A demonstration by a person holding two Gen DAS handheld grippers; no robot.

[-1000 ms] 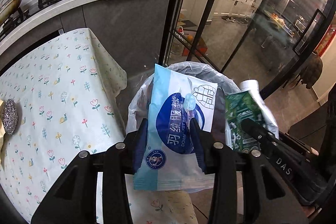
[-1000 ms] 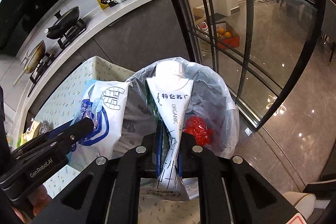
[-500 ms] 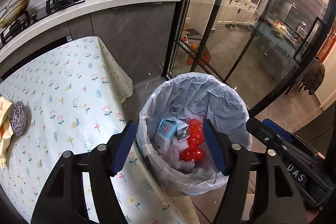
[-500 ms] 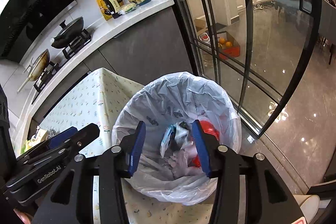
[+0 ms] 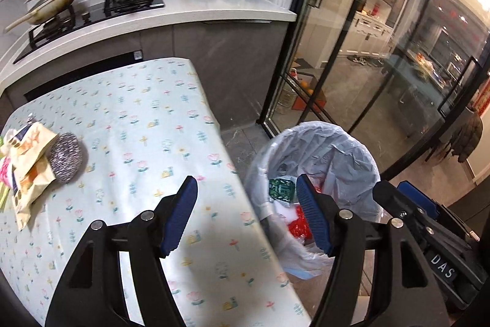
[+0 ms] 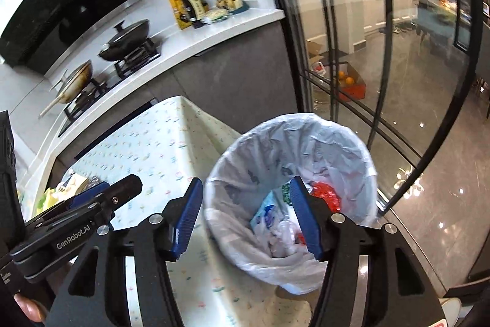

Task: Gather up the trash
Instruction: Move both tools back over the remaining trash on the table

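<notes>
both the left gripper (image 5: 245, 215) and right gripper (image 6: 246, 215) hang empty with fingers wide apart beside the lined bin (image 6: 352, 140), where packets already lie, while remaining wrappers (image 5: 29, 155) and a steel scourer (image 5: 65, 158) sit on the table (image 5: 147, 118) well away from the bin, evidently awaiting collection.

Trash bin (image 5: 352, 149): right blue pad (image 5: 312, 216) covers part of the contents; base hidden behind tablecloth (image 5: 147, 118) edge. Green packet (image 5: 280, 189) in bin, print unreadable. Snack bags (image 5: 27, 161) far left of bin, cut by frame edge. Counter bottles (image 6: 191, 5) beyond bin: labels illegible.
</notes>
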